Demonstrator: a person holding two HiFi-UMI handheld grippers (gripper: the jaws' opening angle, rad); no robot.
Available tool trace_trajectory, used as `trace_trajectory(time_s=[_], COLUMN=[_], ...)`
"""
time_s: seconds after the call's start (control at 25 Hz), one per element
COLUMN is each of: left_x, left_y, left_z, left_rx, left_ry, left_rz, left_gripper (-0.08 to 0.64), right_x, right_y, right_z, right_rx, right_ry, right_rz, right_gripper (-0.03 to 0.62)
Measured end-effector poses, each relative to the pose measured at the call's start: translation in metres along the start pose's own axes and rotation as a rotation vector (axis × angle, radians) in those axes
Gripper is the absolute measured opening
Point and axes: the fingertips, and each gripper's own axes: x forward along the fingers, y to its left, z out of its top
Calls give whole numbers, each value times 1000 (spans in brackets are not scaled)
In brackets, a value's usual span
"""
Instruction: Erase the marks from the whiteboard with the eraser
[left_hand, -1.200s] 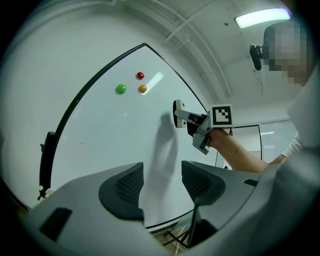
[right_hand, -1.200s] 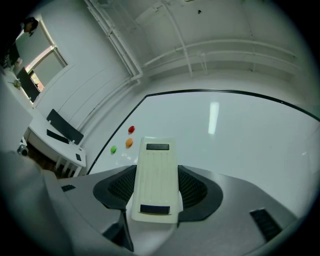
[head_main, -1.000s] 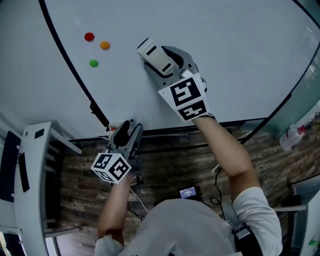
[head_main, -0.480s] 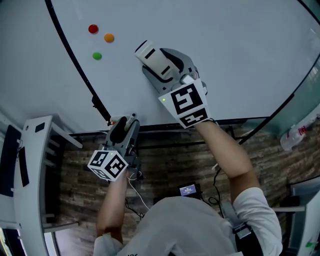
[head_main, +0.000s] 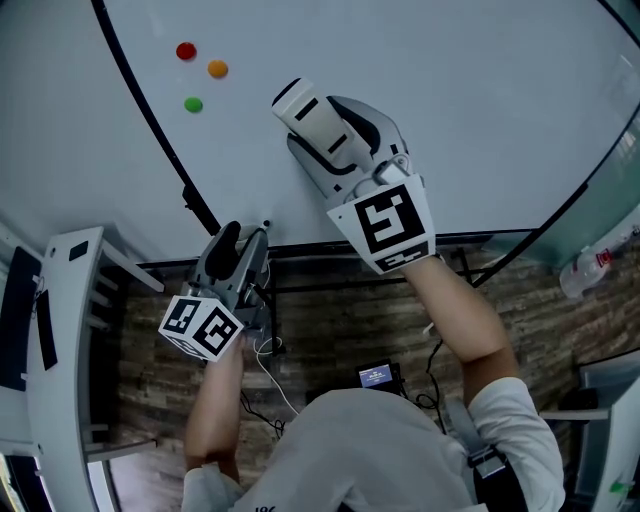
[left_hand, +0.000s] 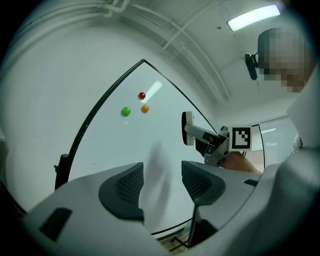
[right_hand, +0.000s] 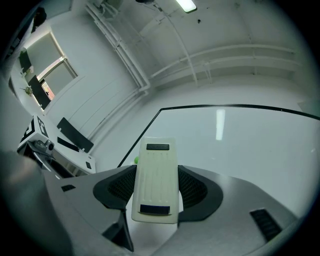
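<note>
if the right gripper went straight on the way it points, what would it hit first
Most likely the whiteboard: the eraser clamped in the right gripper leads, with bare board straight ahead. The gap is unclear.

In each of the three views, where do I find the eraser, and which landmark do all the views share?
Head view: the eraser is at upper centre, over the whiteboard.
Left gripper view: right of centre, seen end-on.
Right gripper view: lower centre, clamped between the jaws.
Shared landmark: the green magnet; in the right gripper view it is only a sliver at the eraser's left edge.
</note>
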Motion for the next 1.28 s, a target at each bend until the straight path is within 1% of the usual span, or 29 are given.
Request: trace_trajectory(time_s=[0.2, 0.48, 0.84, 1.12, 1.28], left_x=[-8, -19, -24, -32, -39], left_y=[-7, -13, -19, -22, -20], left_z=[0, -6, -22, -38, -45], left_rx=[-7, -35, -20, -49, -60], left_ry=[-6, -10, 25, 56, 65], left_rz=[-22, -51, -97, -123, -127], left_gripper=[245, 247, 247, 247, 247], right_x=[-20, -38, -50, -60, -66], right_y=[14, 38, 72, 97, 122], right_z=[-8, -30, -62, -92, -104], right_rx=[26, 83, 151, 190, 208], right_ry=[-5, 22, 74, 117, 130], right_rz=[-2, 2, 30, 47, 81], right_gripper=[272, 272, 272, 272, 272])
